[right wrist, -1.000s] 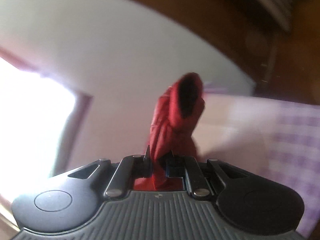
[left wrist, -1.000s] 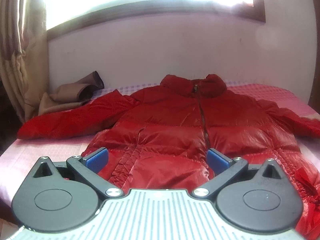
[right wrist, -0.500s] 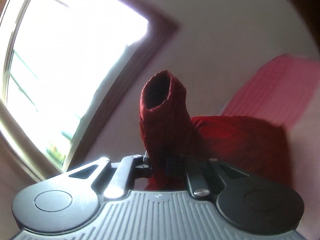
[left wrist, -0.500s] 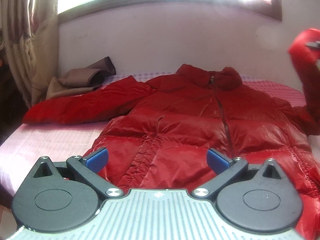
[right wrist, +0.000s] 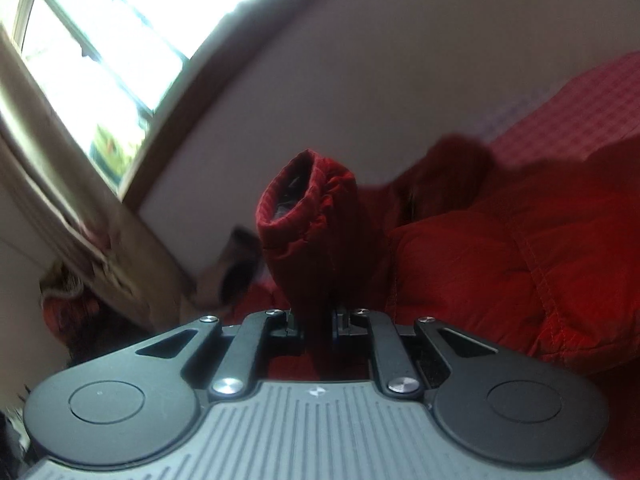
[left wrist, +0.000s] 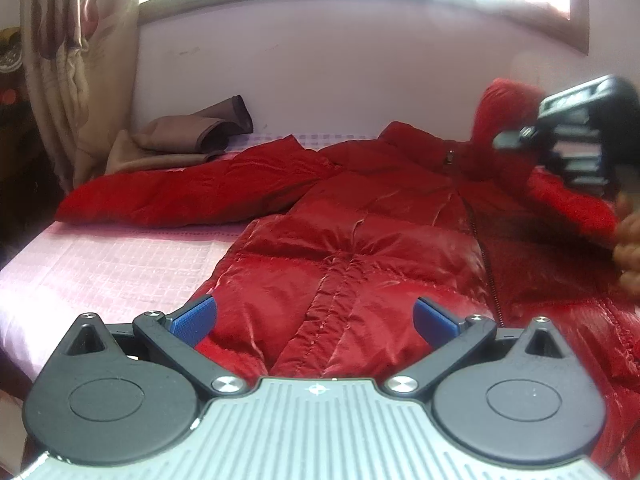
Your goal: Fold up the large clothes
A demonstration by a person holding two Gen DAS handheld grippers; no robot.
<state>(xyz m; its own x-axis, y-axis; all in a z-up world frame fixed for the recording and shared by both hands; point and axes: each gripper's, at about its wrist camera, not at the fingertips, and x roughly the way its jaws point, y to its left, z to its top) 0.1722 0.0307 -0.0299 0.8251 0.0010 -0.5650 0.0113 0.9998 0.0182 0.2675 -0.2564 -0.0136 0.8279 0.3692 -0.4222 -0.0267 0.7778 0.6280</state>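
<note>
Two grippers observed. Left gripper (left wrist: 314, 316): jaws wide, holding nothing, above the hem of the red jacket (left wrist: 380, 236). Jacket lies front up, zipped, on the pink bed (left wrist: 112, 256), one sleeve (left wrist: 188, 196) spread flat beside a brown garment (left wrist: 180, 140). Right gripper (right wrist: 314, 320): jaws clamped on the other sleeve just below its cuff (right wrist: 304, 204), cuff raised over the jacket's collar area. Curtain (left wrist: 76, 52) beside the window.

Both grippers looked the same: left gripper (left wrist: 314, 316) had a ribbed grey body, black round-disc housings, black linkage arms with silver screws, blue pads (left wrist: 195, 318). Right gripper (right wrist: 314, 322) matched. Bare skin at right edge, hand (left wrist: 627, 252).
</note>
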